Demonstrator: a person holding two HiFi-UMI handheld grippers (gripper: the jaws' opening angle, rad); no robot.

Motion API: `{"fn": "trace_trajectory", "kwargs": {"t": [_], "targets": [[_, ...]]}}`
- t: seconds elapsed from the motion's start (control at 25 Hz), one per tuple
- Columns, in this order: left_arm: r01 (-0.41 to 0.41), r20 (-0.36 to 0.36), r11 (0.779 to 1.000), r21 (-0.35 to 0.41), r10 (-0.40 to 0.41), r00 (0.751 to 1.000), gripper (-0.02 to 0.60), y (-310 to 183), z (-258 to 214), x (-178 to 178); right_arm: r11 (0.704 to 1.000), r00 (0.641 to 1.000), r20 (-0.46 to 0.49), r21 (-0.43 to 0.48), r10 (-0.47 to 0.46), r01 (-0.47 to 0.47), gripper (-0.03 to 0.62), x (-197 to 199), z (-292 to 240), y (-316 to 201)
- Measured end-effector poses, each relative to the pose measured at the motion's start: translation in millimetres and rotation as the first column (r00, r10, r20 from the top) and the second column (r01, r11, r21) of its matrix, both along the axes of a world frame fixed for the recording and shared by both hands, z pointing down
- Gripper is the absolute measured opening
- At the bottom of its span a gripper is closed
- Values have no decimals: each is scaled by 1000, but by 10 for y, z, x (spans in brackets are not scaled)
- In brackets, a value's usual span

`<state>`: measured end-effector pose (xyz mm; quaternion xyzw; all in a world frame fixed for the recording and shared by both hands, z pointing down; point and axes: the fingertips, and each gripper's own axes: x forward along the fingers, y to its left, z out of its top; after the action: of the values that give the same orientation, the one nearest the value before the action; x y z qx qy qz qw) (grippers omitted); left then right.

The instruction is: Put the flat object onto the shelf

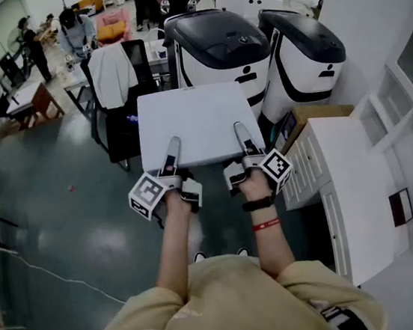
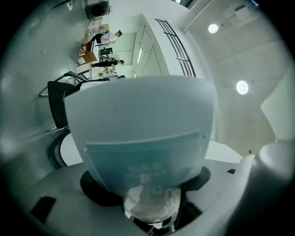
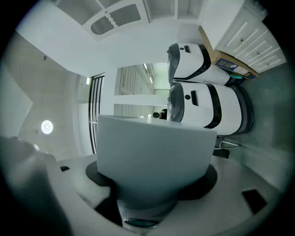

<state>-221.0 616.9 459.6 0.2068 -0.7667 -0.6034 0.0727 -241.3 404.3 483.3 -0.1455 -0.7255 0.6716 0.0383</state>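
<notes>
- Shoulders of the person (image 1: 233, 308) in a tan shirt fill 6 o'clock of the head view, nearest the camera. Both forearms run up toward 12.
- left gripper (image 1: 172, 154): clamped on the near edge of the flat object (image 1: 193, 121). Top finger lies on its upper face; I can't see the lower jaw from the head view. Its marker cube (image 1: 147, 194) sits at 7 o'clock of that finger.
- right gripper (image 1: 244, 139): same grip on the same near edge, toward the right corner. Its marker cube (image 1: 275, 165) is at 4 o'clock of the finger.
- red wristband (image 1: 266, 225) on the right wrist, below a black strap (image 1: 258, 204).
- flat object is a white rectangular panel, held roughly level in the air over the dark floor (image 1: 70, 216), dead centre. It is not on any shelf.
- In the left gripper view the panel (image 2: 138, 120) fills the middle between the jaws, with a pale sheet (image 2: 147, 156) on its lower part.
- In the right gripper view the panel (image 3: 154, 152) again blocks the centre.
- Two white-and-black machines (image 1: 218, 49) (image 1: 302, 57) stand past the far edge at 12 to 1 o'clock. They also show in the right gripper view at 1 o'clock (image 3: 203, 87).
- black chair (image 1: 122, 126) with a white garment (image 1: 112, 75) draped on it, at 11 o'clock of the panel.
- white drawer unit (image 1: 359, 178) at 3 to 4 o'clock, apart from the panel. A cardboard box (image 1: 313, 116) sits between it and the right machine.
- People in the background at 10 to 11 o'clock.
</notes>
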Motion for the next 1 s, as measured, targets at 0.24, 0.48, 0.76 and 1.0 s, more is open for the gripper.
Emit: {"fn": "trace_trajectory", "kwargs": {"t": [0.24, 0.48, 0.76, 1.0], "targets": [[-21, -33, 1000, -18, 21, 999, 344, -39, -14, 30, 1000, 1000, 0, -12, 21, -21, 354, 89, -102, 13], [-103, -30, 995, -16, 103, 994, 344, 14, 51, 193, 996, 996, -9, -2, 87, -87, 354, 425, -18, 64], [-269, -68, 963, 15, 270, 961, 344, -508, 191, 221, 966, 964, -66, 45, 257, -255, 350, 835, 33, -424], [-426, -77, 901, 76, 431, 899, 342, -1489, 258, 182, 908, 907, -67, 91, 416, -410, 345, 1122, -15, -1296]]}}
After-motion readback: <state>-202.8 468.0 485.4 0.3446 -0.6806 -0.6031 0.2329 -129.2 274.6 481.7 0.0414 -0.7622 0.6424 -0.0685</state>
